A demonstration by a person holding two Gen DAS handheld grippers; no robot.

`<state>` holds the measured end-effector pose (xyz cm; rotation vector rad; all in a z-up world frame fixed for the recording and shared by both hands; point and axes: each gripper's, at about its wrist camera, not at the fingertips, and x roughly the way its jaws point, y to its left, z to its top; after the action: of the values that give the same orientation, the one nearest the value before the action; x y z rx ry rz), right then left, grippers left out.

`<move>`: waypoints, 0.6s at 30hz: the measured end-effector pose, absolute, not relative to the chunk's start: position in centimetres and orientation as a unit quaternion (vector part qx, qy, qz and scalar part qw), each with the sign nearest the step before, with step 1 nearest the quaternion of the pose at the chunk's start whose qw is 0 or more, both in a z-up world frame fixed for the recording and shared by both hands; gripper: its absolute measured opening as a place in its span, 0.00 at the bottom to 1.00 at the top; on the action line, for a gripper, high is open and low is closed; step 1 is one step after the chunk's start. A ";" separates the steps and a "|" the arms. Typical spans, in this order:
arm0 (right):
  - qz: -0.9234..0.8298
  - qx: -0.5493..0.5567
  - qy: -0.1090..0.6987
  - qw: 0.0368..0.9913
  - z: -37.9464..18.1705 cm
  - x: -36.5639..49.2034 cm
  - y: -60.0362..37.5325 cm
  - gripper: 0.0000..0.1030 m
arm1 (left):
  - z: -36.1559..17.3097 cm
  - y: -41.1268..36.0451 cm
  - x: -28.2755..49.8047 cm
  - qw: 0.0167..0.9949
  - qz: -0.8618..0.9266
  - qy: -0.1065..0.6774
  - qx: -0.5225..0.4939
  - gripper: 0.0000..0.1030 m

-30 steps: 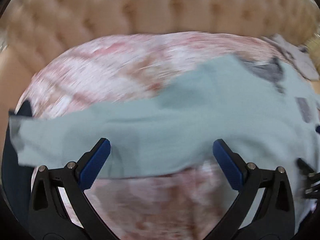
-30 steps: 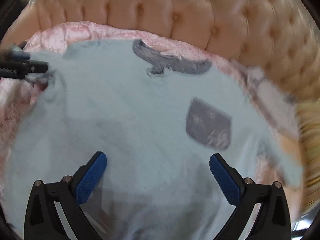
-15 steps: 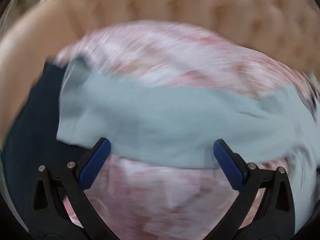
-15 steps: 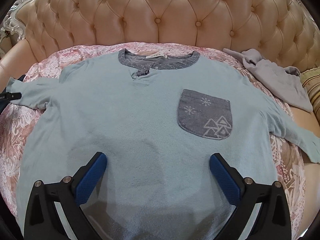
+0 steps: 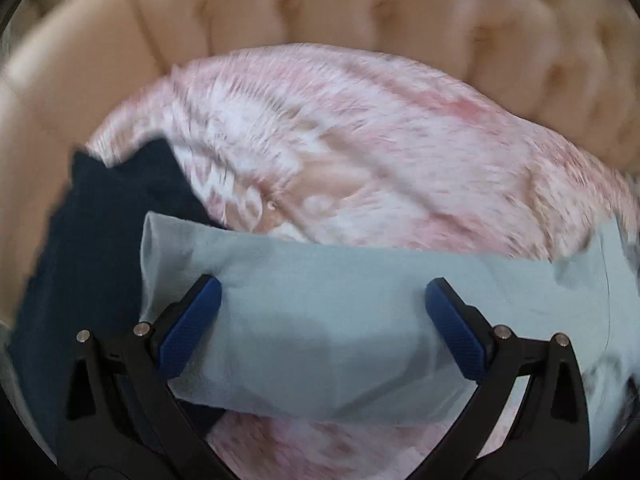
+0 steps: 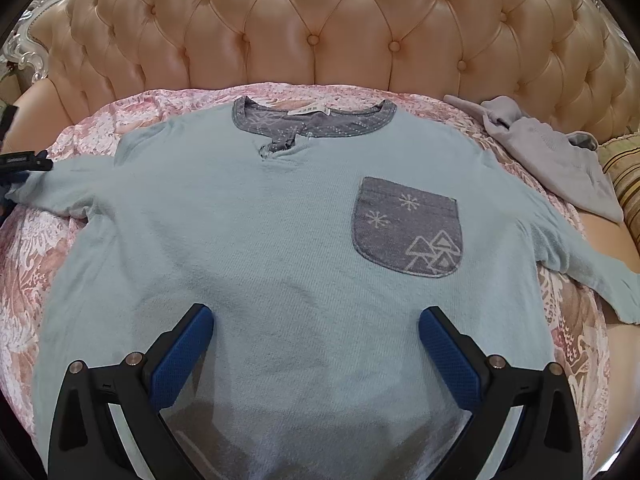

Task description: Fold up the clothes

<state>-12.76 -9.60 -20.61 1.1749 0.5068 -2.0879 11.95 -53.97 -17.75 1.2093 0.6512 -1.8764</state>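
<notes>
I see a pale blue shirt (image 6: 280,248) spread flat, front up, on a pink patterned cover (image 6: 24,280) over a tufted sofa (image 6: 320,32). Its grey collar (image 6: 312,124) points to the far side, and a grey pocket (image 6: 408,228) sits on the right of its chest.

My right gripper (image 6: 316,344) hangs over the near, lower part of the shirt with its jaws wide apart and nothing between them.

My left gripper (image 5: 323,316) is also spread wide and holds nothing. It sits over the shirt's left sleeve (image 5: 320,300), which stretches across from left to right below its blue pads (image 5: 188,328). This view is blurred, so I cannot tell whether the pads touch the cloth.

A dark blue garment (image 5: 100,260) lies to the left, partly under the sleeve's end. A grey garment (image 6: 552,160) lies at the far right, well apart from the grippers.
</notes>
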 end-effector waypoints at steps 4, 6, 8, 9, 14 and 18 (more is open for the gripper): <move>-0.806 0.443 0.191 0.343 -20.7 -12.7 -9.3 1.00 | -15.0 -52.5 11.9 0.417 -0.761 0.219 0.446 0.99; -0.807 0.441 0.189 0.344 -20.7 -12.7 -9.3 1.00 | -13.3 -50.0 11.2 0.395 -0.789 0.200 0.425 0.99; -0.806 0.443 0.190 0.345 -20.7 -12.8 -9.3 1.00 | -12.7 -46.4 9.1 0.347 -0.816 0.180 0.426 0.99; -0.805 0.443 0.190 0.345 -20.7 -12.8 -9.3 1.00 | -12.5 -44.5 7.9 0.320 -0.828 0.170 0.428 0.99; -0.804 0.444 0.192 0.346 -20.6 -12.7 -9.3 1.00 | -14.8 -38.7 1.5 0.255 -0.836 0.146 0.464 1.00; -0.798 0.446 0.197 0.355 -20.6 -12.7 -9.1 1.00 | -18.2 -41.1 1.1 0.296 -0.799 0.184 0.491 0.99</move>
<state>-12.71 -9.14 -20.57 1.1521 0.5094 -2.0621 1.08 -41.07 -18.16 1.3049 0.4881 -2.1237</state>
